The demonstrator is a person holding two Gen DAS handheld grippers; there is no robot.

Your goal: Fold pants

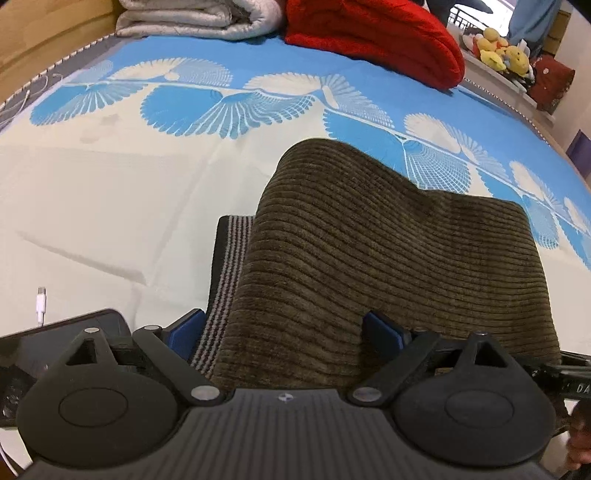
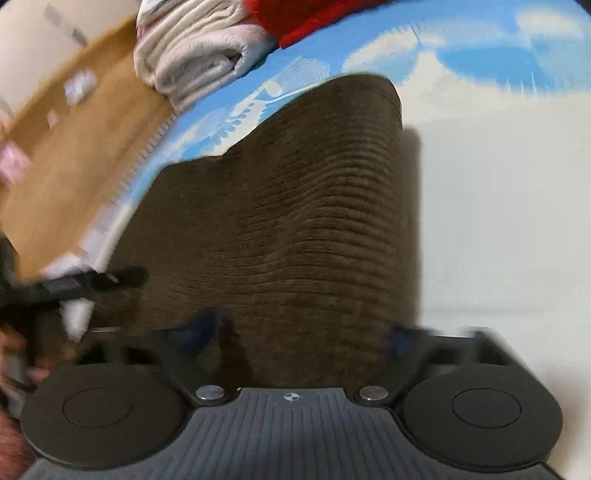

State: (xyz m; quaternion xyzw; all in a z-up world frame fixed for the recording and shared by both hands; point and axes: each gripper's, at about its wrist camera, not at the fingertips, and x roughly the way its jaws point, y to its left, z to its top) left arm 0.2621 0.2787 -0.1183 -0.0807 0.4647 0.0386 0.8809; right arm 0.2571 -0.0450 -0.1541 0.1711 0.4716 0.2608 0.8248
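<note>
Brown corduroy pants [image 1: 388, 251] lie folded on the bed, with a grey-striped waistband [image 1: 229, 266] showing at their left edge. My left gripper [image 1: 284, 332] is open, its blue pads on either side of the near edge of the pants. In the right wrist view the pants [image 2: 295, 221] fill the middle, blurred by motion. My right gripper [image 2: 303, 336] is open, its fingers spread wide over the near edge of the cloth. The left gripper's black frame [image 2: 81, 284] shows at the left of that view.
The bed has a blue and cream patterned sheet [image 1: 147, 184]. A folded grey blanket [image 1: 195, 18] and a red garment [image 1: 373, 33] lie at the far end. A white charging cable [image 1: 40, 302] and a dark phone [image 1: 62, 332] lie at the near left. Wooden floor [image 2: 74, 147] lies beside the bed.
</note>
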